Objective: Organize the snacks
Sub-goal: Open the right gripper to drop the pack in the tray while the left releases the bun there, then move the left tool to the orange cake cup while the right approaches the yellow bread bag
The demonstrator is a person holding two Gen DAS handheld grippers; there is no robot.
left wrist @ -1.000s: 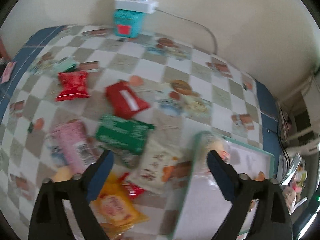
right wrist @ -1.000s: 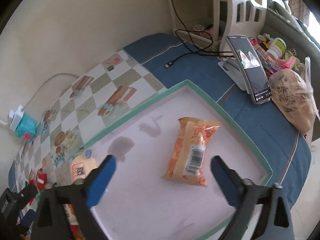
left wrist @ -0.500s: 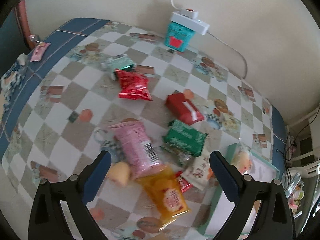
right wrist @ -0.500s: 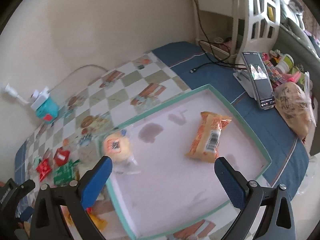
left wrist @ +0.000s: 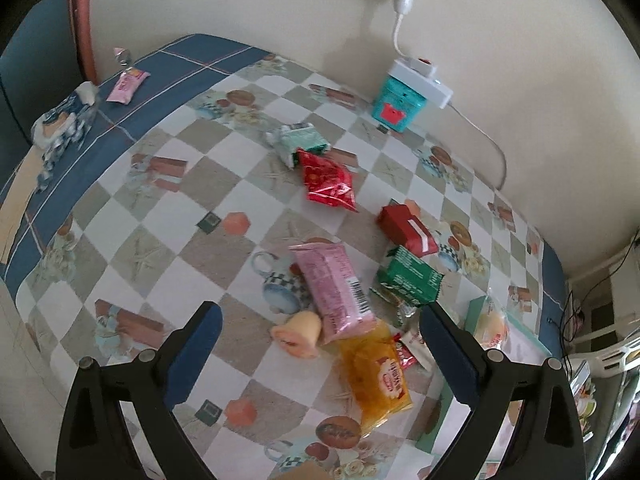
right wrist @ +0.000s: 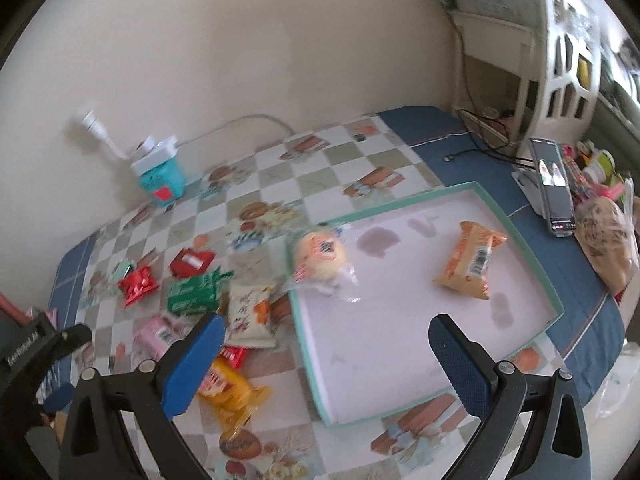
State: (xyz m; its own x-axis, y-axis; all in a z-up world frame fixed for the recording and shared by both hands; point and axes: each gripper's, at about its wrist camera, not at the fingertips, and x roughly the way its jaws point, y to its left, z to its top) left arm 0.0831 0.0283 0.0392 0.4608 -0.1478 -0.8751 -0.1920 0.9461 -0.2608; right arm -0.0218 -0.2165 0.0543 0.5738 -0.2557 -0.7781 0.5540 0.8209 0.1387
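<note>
Snack pile (left wrist: 352, 316) lies between the wide-apart fingers of the empty left hand-held gripper (left wrist: 318, 350).

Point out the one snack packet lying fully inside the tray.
The orange packet with the barcode lies flat on the tray floor. The round bun packet only straddles its rim; the rest lie on the tablecloth.

Tray mostly open, pile crowding its left rim.
Tray (right wrist: 554, 300) floor is lying bare around the orange packet (right wrist: 470, 260); wrapped bun (right wrist: 320, 256) is straddling the left rim, snack pile (right wrist: 224, 312) is blocking approach from that side.
</note>
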